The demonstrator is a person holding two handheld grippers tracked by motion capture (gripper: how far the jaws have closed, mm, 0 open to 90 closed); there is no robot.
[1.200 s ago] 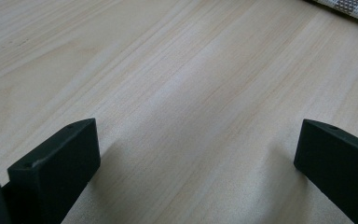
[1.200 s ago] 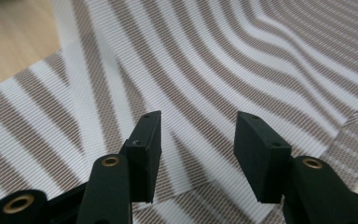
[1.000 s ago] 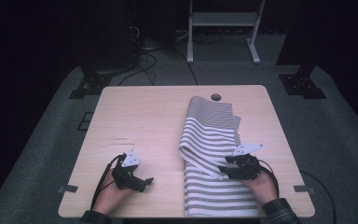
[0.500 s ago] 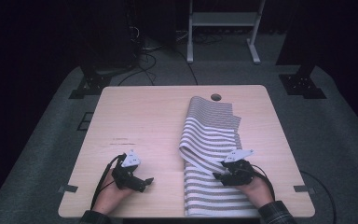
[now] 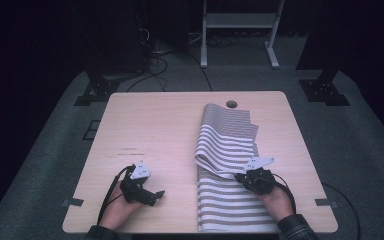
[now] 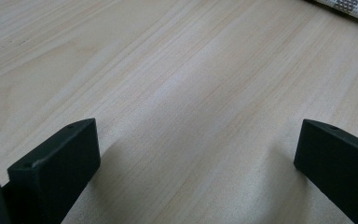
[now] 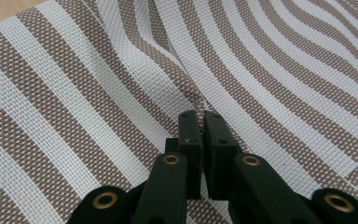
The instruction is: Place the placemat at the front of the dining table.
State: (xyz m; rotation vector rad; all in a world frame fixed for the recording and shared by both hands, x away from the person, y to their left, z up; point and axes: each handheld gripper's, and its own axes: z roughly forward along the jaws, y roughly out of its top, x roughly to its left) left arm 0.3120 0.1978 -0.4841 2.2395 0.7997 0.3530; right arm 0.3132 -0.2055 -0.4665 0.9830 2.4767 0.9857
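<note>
High view: right gripper [image 5: 240, 176] sits on the cloth [image 5: 225, 145], jaws pointing left at the edge of a raised fold that bulges just past their tips. The striped cloth runs as a long strip down the right half of the table [image 5: 150, 130], from the far edge hole [image 5: 231, 104] to the near edge. The flat part lies under and behind the right gripper, the rumpled upper layer ahead of it and beyond. Right hand [image 5: 275, 200] is behind the gripper, cable looping off to its right. Left gripper [image 5: 155, 194] rests on bare table, well apart from the cloth, jaws pointing right toward it. Left hand [image 5: 117, 210] is behind it.

Left gripper view: left gripper [image 6: 196, 163] jaws wide apart, nothing between them but bare wood. A corner of the cloth [image 6: 354, 7] shows far ahead of the right-hand jaw, no contact.

Right gripper view: right gripper [image 7: 201, 122] jaws have just been closing and now stand together, only a thin slit between the pads. A ridge of cloth [image 7: 121, 84] rises straight ahead of the tips and runs into them. The pinched fold seems caught at the tips, and cloth surrounds the jaws on all sides. A sliver of table [image 7: 0, 9] is far ahead, left of the jaws.
</note>
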